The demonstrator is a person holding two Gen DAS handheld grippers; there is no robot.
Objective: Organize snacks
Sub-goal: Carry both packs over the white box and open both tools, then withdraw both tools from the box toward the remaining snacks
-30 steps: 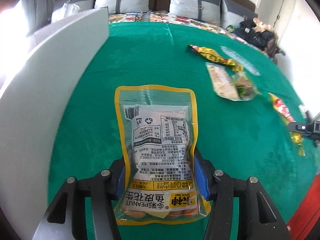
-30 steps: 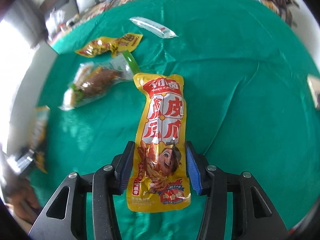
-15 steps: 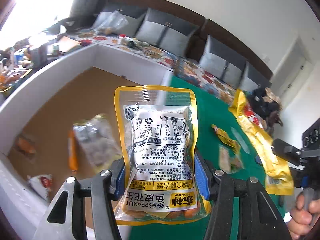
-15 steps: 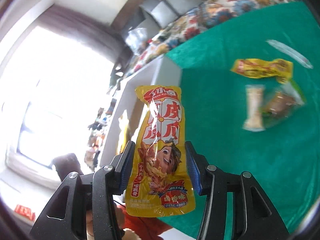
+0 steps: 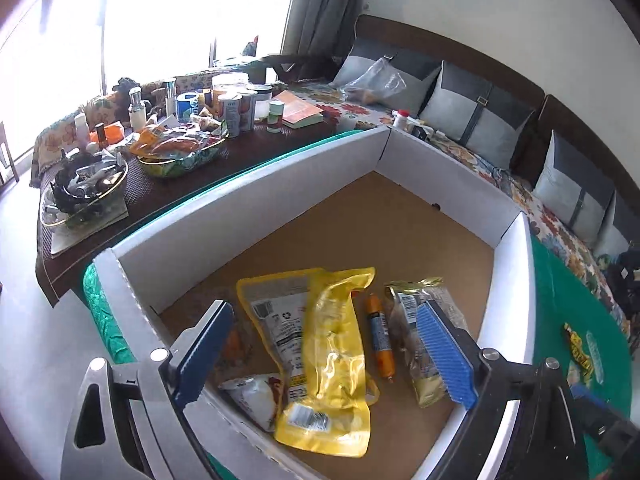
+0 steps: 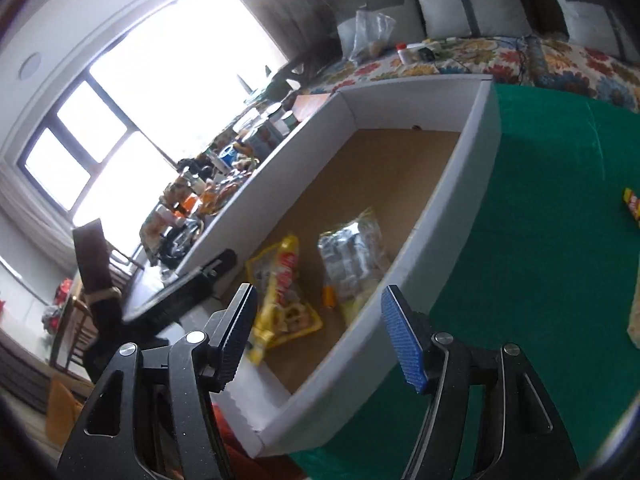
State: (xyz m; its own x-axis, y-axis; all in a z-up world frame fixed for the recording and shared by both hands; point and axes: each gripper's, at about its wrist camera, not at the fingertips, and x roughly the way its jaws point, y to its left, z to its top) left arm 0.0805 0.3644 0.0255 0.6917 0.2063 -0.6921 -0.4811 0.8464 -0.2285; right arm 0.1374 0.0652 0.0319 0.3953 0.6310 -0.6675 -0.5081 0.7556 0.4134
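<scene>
A white box [image 5: 248, 188] with a brown floor holds several snacks. The peanut pouch [image 5: 272, 316] lies in it, label side up, and the yellow pouch [image 5: 336, 360] rests across it. Beside them lie an orange sausage [image 5: 380, 336] and a clear packet [image 5: 416, 316]. My left gripper [image 5: 326, 356] hovers above them, jaws opening, nothing between the pads. In the right wrist view the yellow-red pouch [image 6: 284, 284] shows blurred in the box [image 6: 444, 196]. My right gripper [image 6: 320, 328] hangs over the box's near corner, jaws opening and empty.
Green cloth [image 6: 540, 240] covers the table right of the box, with more snack packets [image 5: 578, 354] on it. A dark side table [image 5: 168, 196] with jars and bowls stands beyond the box. Sofa cushions [image 5: 472, 120] line the wall.
Both grippers swung from the green cloth to above the box. The left one let go of the peanut pouch and the right one the yellow pouch. Both pouches are now in the box.
</scene>
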